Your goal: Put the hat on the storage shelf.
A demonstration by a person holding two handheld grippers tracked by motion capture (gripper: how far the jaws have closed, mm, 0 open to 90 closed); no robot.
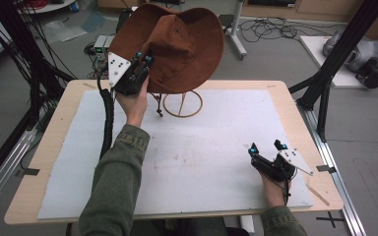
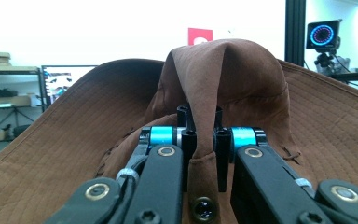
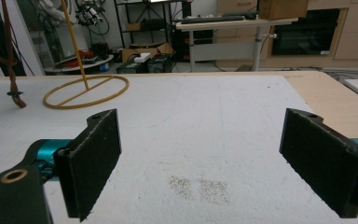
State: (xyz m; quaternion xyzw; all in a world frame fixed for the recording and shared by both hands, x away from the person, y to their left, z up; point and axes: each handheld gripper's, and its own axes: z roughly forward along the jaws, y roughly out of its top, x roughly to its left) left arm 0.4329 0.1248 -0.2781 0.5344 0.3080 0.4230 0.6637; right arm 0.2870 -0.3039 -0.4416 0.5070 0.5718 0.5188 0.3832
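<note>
A brown wide-brimmed hat (image 1: pixel 177 44) hangs in the air over the far middle of the table, above a yellow wire stand (image 1: pixel 182 104) with a ring base. My left gripper (image 1: pixel 141 63) is shut on a fold of the hat's crown (image 2: pixel 205 93); the cloth is pinched between the jaws. The hat's brown cord (image 1: pixel 158 105) dangles down to the table beside the stand. My right gripper (image 1: pixel 267 146) rests low at the table's near right, open, with nothing between its pads (image 3: pixel 98 154). The stand's ring (image 3: pixel 86 91) and the cord (image 3: pixel 11 70) lie far off to its left.
A white mat (image 1: pixel 192 152) covers most of the wooden table (image 1: pixel 54 128). Black frame posts (image 1: pixel 334 54) rise at the right and left edges. Cables, boxes and equipment lie on the floor beyond the table.
</note>
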